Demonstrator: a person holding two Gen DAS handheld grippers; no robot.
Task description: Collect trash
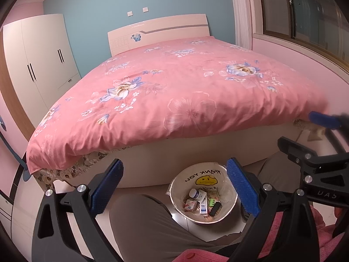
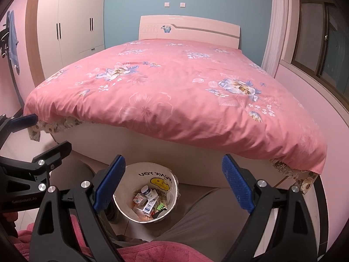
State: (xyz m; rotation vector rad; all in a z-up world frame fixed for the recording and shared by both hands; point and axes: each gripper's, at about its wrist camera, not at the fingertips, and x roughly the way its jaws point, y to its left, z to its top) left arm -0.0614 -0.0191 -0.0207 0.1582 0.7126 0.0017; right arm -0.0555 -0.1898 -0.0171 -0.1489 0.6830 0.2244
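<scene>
A round white trash bin with a smiley-face "THANK YOU" liner stands on the floor at the foot of the bed. Inside lie a white pill bottle, small medicine boxes, a green piece and a black object. My left gripper is open above the bin, with nothing between its blue pads. My right gripper hangs beside it, also open and holding nothing.
A bed under a pink floral duvet fills the view beyond the bin. A person's legs in grey trousers flank the bin. A white wardrobe stands at the left, and a window at the right.
</scene>
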